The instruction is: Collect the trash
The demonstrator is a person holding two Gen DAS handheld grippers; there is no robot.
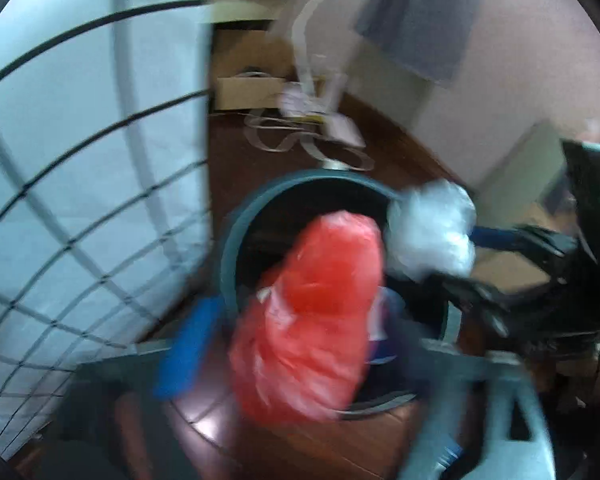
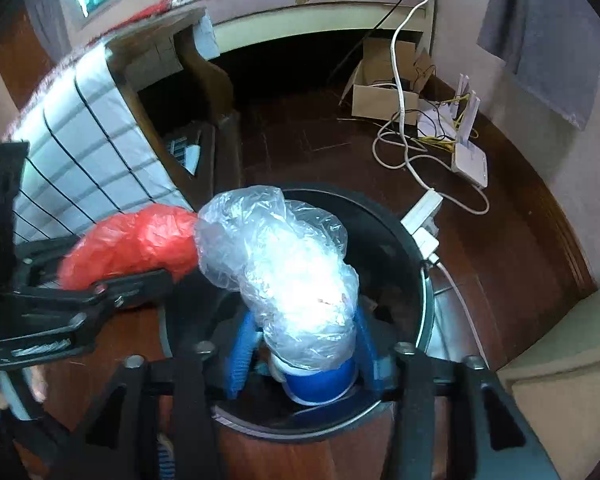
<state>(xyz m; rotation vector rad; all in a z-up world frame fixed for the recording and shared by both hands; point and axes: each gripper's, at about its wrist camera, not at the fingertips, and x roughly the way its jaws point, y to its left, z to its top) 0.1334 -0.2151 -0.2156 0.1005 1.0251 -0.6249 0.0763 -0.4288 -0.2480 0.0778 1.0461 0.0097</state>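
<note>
Item: left gripper (image 1: pixel 300 344) clamps red bag (image 1: pixel 312 312), right gripper (image 2: pixel 300 344) clamps clear bag (image 2: pixel 284 264), both poised over bin (image 2: pixel 416 240) rim for dropping.

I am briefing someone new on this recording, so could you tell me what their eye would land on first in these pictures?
The red plastic bag stands out first, clamped in the left gripper above the dark round bin. Right beside it, touching it, the right gripper holds a crumpled clear plastic bag, glaring under the light, over the bin's mouth. Behind, white cables sprawl across the dark wooden floor.
</note>
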